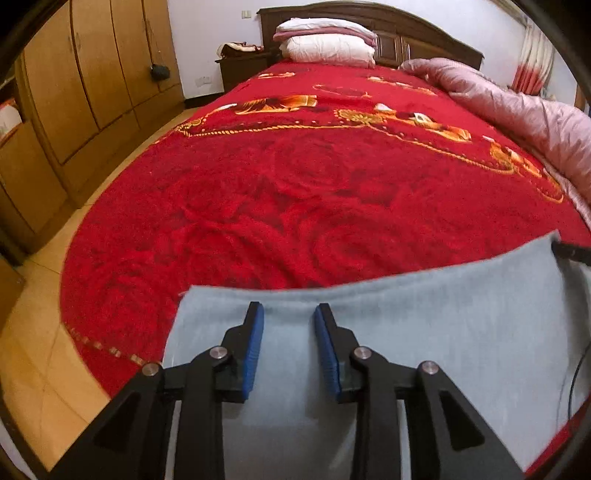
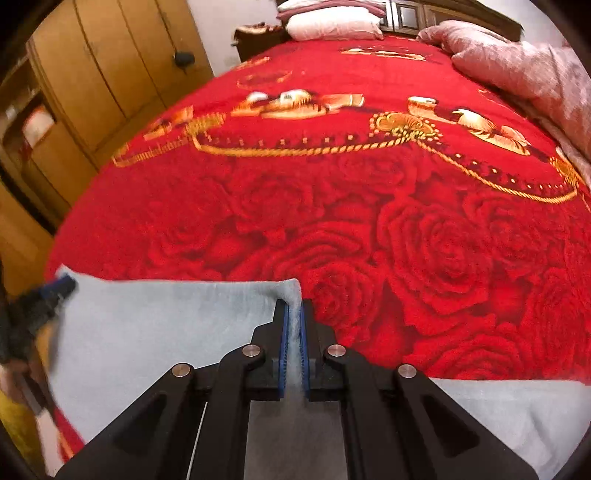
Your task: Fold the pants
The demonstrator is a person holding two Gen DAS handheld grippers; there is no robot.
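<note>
Right gripper (image 2: 294,308) fingers pinch the far corner of the pale grey-blue pants (image 2: 166,325); left gripper (image 1: 288,314) fingers gape over the cloth, gripping nothing. Pants lie flat, smooth, on the red rose-patterned bedspread (image 1: 295,177). Wooden wardrobe (image 1: 92,81) at left.

Ahead of me the red rose blanket (image 2: 369,229) lies flat and bare — open room to pass over most of the bed; the pale blue pants (image 1: 424,332) cover the near strip under my fingers; the bunched pink quilt (image 1: 517,107) blocks the bed's right edge; stacked pillows (image 1: 325,40) and the headboard (image 1: 406,26) close the far end — the wardrobe (image 1: 92,81) walls the left beyond a floor aisle (image 1: 33,332).
</note>
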